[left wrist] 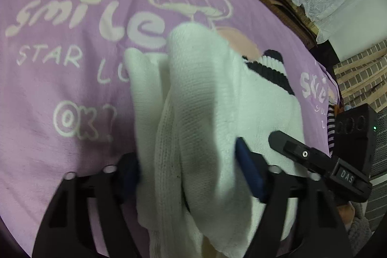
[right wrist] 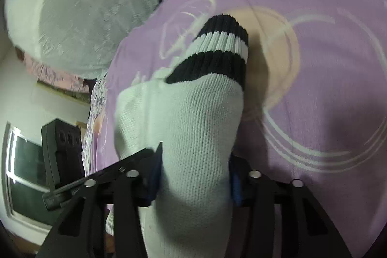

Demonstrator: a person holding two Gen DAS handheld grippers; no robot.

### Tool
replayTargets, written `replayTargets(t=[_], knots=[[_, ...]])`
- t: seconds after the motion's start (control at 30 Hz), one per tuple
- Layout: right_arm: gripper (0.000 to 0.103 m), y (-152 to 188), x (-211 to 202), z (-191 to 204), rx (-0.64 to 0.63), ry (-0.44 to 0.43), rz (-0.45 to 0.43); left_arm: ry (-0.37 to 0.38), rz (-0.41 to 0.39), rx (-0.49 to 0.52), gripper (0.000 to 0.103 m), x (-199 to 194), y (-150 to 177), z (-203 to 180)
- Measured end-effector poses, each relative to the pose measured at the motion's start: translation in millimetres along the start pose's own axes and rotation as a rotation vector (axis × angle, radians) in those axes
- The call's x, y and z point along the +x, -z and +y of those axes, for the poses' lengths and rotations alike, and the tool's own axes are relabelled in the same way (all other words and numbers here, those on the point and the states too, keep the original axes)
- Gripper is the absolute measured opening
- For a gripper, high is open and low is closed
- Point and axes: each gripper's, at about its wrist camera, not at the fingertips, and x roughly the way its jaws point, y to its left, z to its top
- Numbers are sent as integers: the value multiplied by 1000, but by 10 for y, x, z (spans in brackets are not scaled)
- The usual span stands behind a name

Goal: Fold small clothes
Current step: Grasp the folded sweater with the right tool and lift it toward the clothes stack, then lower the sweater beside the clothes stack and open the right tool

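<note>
Your right gripper (right wrist: pixel 193 173) is clamped on the white sock (right wrist: pixel 193 127) — the knit fills the gap between its blue pads. The sock's long axis runs straight ahead of those jaws to the black-striped cuff (right wrist: pixel 217 47), over the purple blanket (right wrist: pixel 314 88). Your left gripper (left wrist: pixel 191 171) straddles the sock's other end; whether its pads press, you cannot tell.
</note>
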Motion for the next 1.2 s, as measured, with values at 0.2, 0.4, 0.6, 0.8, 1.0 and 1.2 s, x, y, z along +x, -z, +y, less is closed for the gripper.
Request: replayTargets(t=[0.2,0.4,0.6,0.8,1.0,1.2], knots=[[43,125,-548,46,-29,25,-76,30,-18,73,50,-221,75,-435],[43,459,-1500,-310,32,110,-205,109,34,228,50,-154,318,-1286],[43,1010,-2560,-829,156,212,-367,207,117,408,50,137,676,-2384],[43,1642,-3519,-1463,277,307,-487,302,214,578,50,474,1261,-3514],[43,2067,-4234,-2131,365,381,-553,334,264,690,50,812,1830,-4425],[44,2286,-4331,-2924,471,452,-494,245,333,746,51,1301,2270,-4824]])
